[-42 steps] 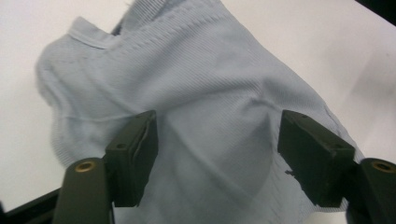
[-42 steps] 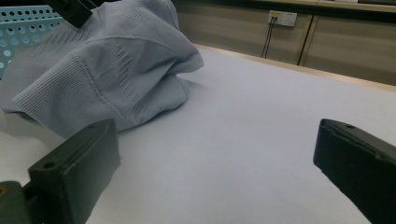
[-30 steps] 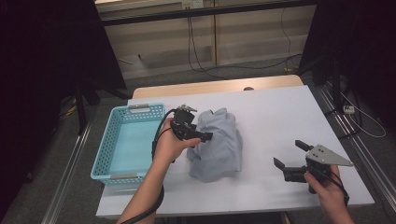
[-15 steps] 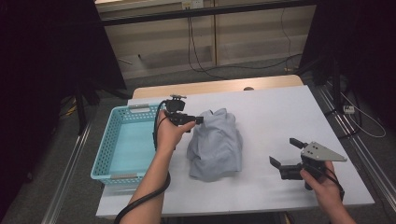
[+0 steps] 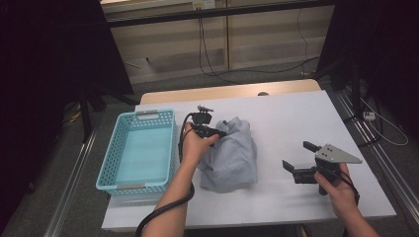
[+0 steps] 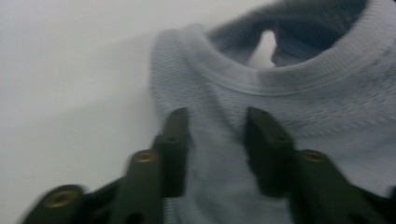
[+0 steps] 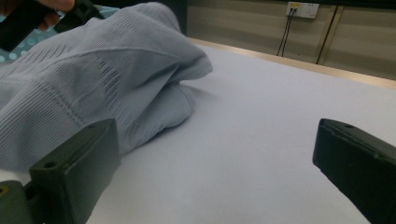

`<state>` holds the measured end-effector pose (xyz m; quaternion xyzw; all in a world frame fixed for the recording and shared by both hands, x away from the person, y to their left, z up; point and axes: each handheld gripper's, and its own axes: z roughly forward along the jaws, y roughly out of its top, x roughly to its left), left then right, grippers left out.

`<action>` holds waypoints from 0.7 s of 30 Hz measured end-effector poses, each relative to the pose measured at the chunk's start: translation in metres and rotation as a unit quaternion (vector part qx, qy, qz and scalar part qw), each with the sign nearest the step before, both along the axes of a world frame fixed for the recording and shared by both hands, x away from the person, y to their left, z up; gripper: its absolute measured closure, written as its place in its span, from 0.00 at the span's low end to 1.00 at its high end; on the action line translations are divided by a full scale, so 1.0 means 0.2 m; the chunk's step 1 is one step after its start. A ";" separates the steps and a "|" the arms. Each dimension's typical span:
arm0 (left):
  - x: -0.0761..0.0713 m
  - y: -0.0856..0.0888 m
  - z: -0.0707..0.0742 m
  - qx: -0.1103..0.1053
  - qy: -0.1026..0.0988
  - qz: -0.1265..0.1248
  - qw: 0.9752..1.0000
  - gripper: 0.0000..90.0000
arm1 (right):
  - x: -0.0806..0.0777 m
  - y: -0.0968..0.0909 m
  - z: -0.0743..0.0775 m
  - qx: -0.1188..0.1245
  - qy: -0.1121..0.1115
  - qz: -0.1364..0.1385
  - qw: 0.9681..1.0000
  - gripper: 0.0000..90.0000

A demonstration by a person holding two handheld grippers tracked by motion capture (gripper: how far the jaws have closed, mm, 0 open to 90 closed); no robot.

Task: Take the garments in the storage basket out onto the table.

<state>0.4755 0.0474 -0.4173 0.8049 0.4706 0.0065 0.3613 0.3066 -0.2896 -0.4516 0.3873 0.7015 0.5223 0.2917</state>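
A crumpled light blue garment [image 5: 232, 155] lies on the white table [image 5: 296, 111], just right of the basket. My left gripper [image 5: 219, 133] rests on the garment's far left part. In the left gripper view its jaws [image 6: 217, 123] straddle ribbed fabric [image 6: 285, 93] just below the collar. They have just been closing, with cloth between them that does not look pinched. My right gripper [image 5: 296, 154] is held low at the right, apart from the garment, pointing toward it. Its jaws [image 7: 219, 154] are wide open on nothing, with the garment [image 7: 84, 79] ahead at the left.
A light blue plastic basket [image 5: 148, 114] stands at the table's left, beside the garment. Bare white table surface stretches between the garment and the right gripper, and on behind them. Cables run across the floor beyond the table's far wooden edge [image 5: 232, 91].
The left hand swung toward the garment's far end, then came down onto the cloth near the collar. The right gripper has stayed nearly where it was.
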 end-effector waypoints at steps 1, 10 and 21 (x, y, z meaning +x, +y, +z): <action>-0.01 -0.01 -0.01 0.001 -0.003 -0.002 1.000 0.73 | 0.01 0.00 0.00 0.001 -0.001 -0.001 1.000 0.00; -0.12 -0.03 0.01 -0.014 -0.006 -0.028 1.000 1.00 | 0.03 -0.01 -0.01 -0.001 0.011 -0.008 1.000 0.01; -0.33 -0.03 0.01 -0.015 -0.045 -0.077 0.996 1.00 | 0.03 0.02 0.02 0.001 0.016 -0.015 1.000 0.01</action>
